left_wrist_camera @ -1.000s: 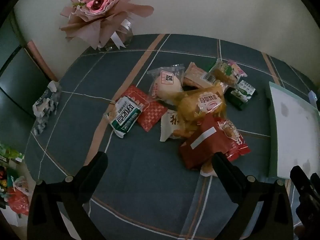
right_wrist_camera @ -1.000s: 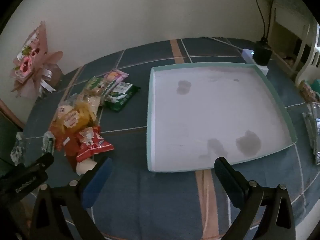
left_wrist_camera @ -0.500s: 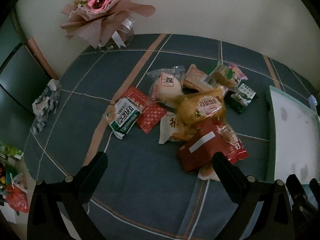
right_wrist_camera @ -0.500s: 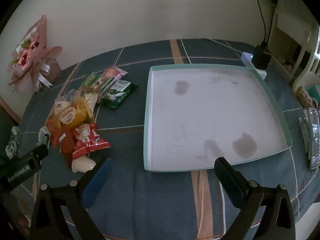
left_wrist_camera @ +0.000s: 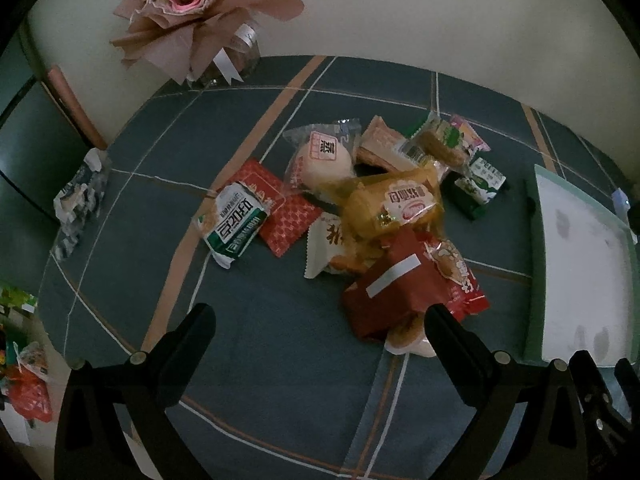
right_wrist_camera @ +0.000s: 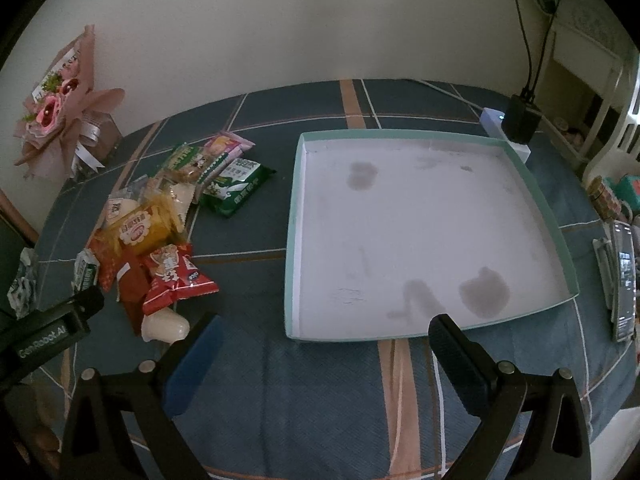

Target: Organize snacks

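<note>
Teal tray (right_wrist_camera: 532,184), snack pile (left_wrist_camera: 384,216) beside

blue plaid tablecloth (right_wrist_camera: 320,392), teal-rimmed white tray (right_wrist_camera: 536,184), red & yellow snack pkts (left_wrist_camera: 392,208)

Snack pile (right_wrist_camera: 160,236) lies left of the shallow tray (right_wrist_camera: 532,184).

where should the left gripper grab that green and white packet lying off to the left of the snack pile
Grip the green and white packet across its narrow width at mid-body, coming straight down. It lies flat, its upper end resting on the red patterned packet, with bare tablecloth along its left and lower sides. The left gripper is open.
</note>
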A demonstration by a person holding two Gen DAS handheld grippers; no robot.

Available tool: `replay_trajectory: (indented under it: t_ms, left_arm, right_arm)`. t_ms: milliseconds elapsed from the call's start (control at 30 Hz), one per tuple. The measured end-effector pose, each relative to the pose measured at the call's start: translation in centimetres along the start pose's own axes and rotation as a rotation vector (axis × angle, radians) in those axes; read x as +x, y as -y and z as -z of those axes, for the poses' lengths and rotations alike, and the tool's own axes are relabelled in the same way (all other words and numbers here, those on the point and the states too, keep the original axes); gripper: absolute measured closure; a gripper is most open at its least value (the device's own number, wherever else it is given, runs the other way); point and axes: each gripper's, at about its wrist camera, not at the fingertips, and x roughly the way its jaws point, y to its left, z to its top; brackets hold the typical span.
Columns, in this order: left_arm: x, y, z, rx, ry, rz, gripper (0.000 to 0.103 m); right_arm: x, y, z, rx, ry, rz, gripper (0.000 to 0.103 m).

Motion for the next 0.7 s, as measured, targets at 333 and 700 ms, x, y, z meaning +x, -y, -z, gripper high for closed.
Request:
replay_trajectory:
  t_ms: [333, 700]
  left_arm:
    - [0.29, 0.08, 0.05, 0.001, -0.022, -0.001, 0.0]
    - [0.48, 0.34, 0.02, 0.001, -0.033, -0.002, 0.0]
  right_arm:
    - [-0.09, 0.34, 0.03, 0.001, -0.005, 0.003, 0.0]
    - [-0.15, 0.56, 0.07, 0.003, -0.007, 0.015, 0.0]
